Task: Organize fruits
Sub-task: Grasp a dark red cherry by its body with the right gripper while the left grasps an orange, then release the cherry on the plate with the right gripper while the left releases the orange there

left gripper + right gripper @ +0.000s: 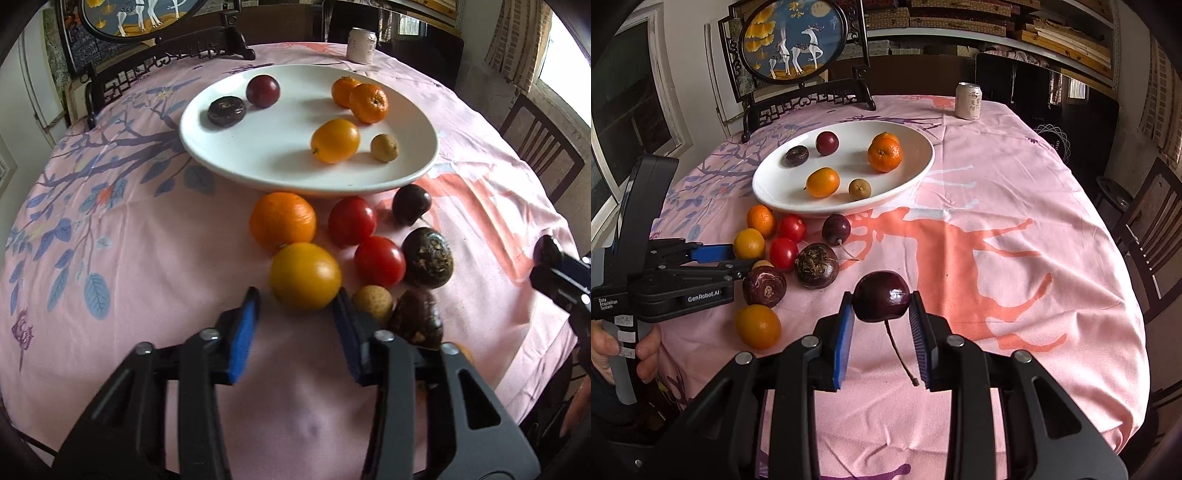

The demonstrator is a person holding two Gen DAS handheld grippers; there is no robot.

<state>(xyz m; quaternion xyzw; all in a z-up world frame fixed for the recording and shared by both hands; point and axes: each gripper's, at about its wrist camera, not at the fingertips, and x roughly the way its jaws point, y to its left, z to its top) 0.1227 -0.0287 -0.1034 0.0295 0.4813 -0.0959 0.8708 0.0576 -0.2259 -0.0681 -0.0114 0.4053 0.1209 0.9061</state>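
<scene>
The right gripper is clamped on a dark cherry, its stem hanging down between the blue pads, on the near side of the white plate. The left gripper has its jaws apart, with a yellow-orange fruit just ahead of the fingertips, also on the plate's near side. The plate holds two mandarins, a yellow-orange fruit, a small tan fruit, a dark red fruit and a dark brown one. More fruits cluster against its near rim on the pink tablecloth.

tablecloth: pink, coral deer print | plate: white | cherry: dark red | can: white
</scene>
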